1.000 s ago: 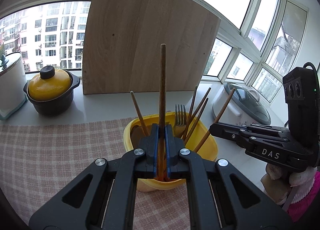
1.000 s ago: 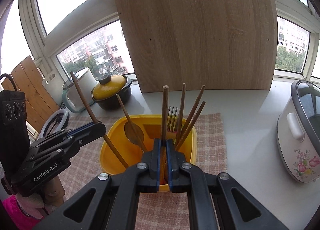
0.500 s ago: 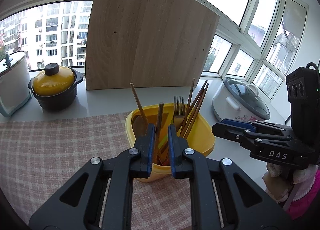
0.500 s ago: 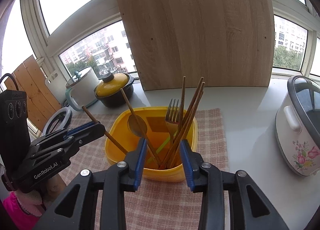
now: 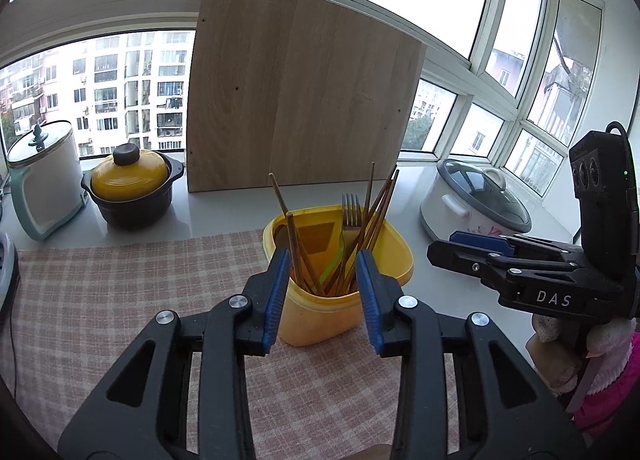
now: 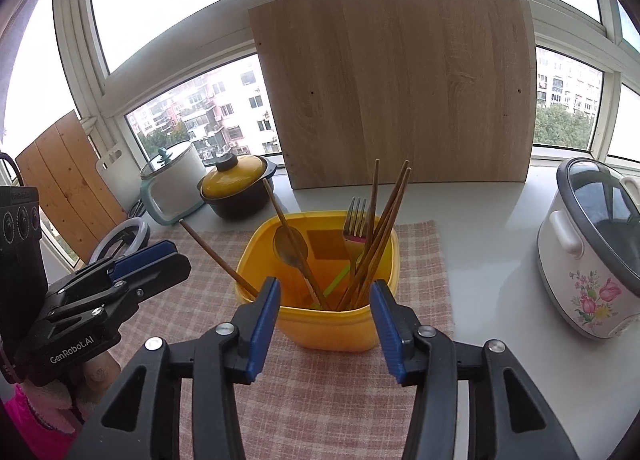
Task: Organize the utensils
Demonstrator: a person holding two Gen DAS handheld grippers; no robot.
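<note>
Now your left gripper [image 5: 322, 292] has its blue-padded fingers [image 5: 276, 296] spread wide and holding nothing; a second ago they were clenched on an upright wooden chopstick, and half a second ago they had only begun to part. Your right gripper [image 6: 324, 318] shows the same change: its fingers [image 6: 262, 324] stand released, wider than half a second ago, where earlier they pinched a chopstick too.

Both sticks now sit in the yellow container [image 5: 340, 308], which lies just beyond your left fingertips and framed between them. From the right wrist view the container [image 6: 320, 324] sits likewise between and just past the spread fingers, not touched by either pad as far as you can see.

Inside it, a bundle of brown chopsticks [image 6: 384, 228] leans toward the right rear corner, beside a metal fork [image 6: 354, 220] standing tines up. A wooden spoon [image 6: 290, 244] leans to the left, and a single chopstick [image 6: 216, 256] slants out over the left rim toward your left gripper. Something green lies low in the container; you cannot tell what it is.

The container stands on a pink checked cloth [image 5: 120, 300] spread on the white desk [image 6: 488, 244]. Behind it a wooden board [image 5: 296, 100] leans against the window. A yellow-lidded pot [image 5: 130, 184] sits to the left rear, and a flowered cooker [image 6: 592, 268] to the right.
</note>
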